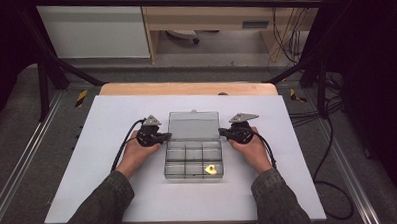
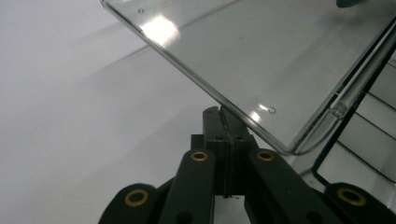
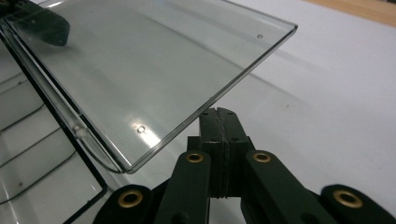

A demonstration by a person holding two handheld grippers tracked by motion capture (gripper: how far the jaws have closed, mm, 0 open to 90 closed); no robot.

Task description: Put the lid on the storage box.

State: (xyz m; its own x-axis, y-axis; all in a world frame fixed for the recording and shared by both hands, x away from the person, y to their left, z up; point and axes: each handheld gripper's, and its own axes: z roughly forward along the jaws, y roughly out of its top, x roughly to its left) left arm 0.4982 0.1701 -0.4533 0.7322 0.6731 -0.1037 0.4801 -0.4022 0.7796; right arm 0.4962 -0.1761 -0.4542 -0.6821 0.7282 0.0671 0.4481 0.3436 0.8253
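High view: clear plastic compartment box [image 1: 193, 158], lid raised, lies between left gripper [image 1: 163, 137] and right gripper [image 1: 223, 133], each beside a lid edge, jaws pressed together, empty

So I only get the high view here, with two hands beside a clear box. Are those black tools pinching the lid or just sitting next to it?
Observer: The left gripper has its jaws pressed together, and the lid edge runs right across their tips. I cannot tell if they pinch it.
Operator: And the other one?
Observer: The right gripper looks the same: jaws together, tips at the lid's other side edge.
Operator: Is the lid lying flat?
Observer: No. From both gripper views it slants up off the hinge, with the white table showing beneath its edge.
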